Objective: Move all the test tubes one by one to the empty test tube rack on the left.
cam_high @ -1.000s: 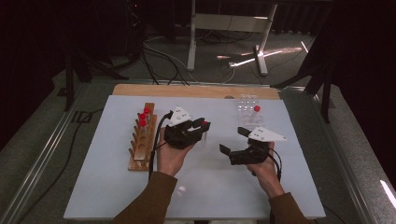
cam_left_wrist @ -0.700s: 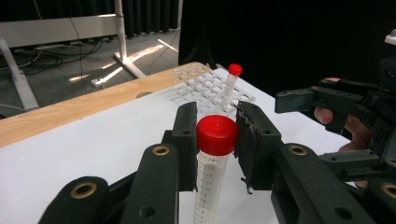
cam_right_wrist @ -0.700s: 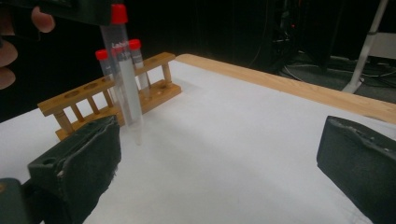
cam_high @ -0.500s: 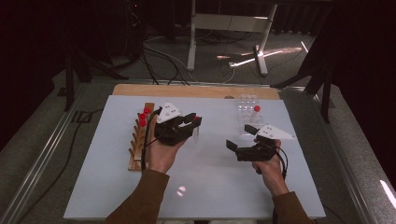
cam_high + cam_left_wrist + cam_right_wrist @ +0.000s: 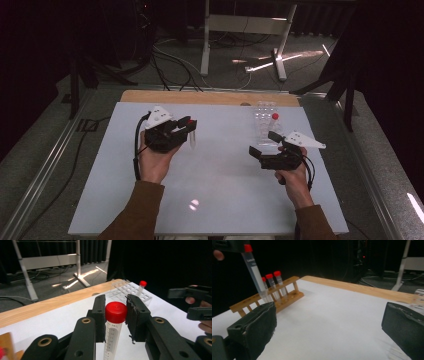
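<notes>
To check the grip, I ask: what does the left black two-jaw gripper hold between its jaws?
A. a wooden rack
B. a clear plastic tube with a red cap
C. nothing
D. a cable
B: the left black two-jaw gripper has its pads pressed on the clear plastic tube with a red cap.

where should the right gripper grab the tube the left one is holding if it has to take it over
Probably the bare clear body below the red cap, coming in level from the side. The left gripper clamps the tube at the cap, hanging upright, so the shaft is free. The right gripper stands open wide enough.
</notes>
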A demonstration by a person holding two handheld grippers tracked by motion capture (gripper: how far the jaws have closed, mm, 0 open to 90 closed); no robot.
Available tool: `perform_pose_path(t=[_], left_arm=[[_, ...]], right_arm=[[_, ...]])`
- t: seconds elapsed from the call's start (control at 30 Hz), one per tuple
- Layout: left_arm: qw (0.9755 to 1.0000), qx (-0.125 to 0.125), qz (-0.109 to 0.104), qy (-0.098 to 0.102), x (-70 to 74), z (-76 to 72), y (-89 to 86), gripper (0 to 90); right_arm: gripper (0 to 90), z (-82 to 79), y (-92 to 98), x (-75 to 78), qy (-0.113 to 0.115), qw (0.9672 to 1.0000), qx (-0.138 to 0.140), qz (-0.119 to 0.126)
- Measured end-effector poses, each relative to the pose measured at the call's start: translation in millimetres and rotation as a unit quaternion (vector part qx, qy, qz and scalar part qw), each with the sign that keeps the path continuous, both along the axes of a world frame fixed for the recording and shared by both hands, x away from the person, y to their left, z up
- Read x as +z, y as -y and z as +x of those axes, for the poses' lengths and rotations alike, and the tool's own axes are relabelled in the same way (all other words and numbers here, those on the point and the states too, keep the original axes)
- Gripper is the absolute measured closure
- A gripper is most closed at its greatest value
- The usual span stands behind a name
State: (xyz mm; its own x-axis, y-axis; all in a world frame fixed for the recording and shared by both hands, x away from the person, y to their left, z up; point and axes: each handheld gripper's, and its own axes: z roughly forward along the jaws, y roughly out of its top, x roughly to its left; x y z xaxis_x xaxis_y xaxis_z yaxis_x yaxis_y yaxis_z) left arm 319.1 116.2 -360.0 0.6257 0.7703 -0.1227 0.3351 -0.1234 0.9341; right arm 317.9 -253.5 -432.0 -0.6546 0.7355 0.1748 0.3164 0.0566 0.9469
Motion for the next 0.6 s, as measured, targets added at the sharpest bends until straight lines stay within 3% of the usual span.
perform_pose_path(t=[0.27,0.6], left_arm=[[0.9993,0.036,0.004,0.004,-1.4,-3.3,-26.3,71.3],[0.9975,0.07,0.006,0.008,-1.5,-6.7,-48.9,71.4]], right_arm=[[0.0,-1.4,-0.1,2.9,0.008,0.9997,-0.008,-0.022],[0.0,-1.1,0.9,2.7,0.011,0.9994,-0.015,-0.031]])
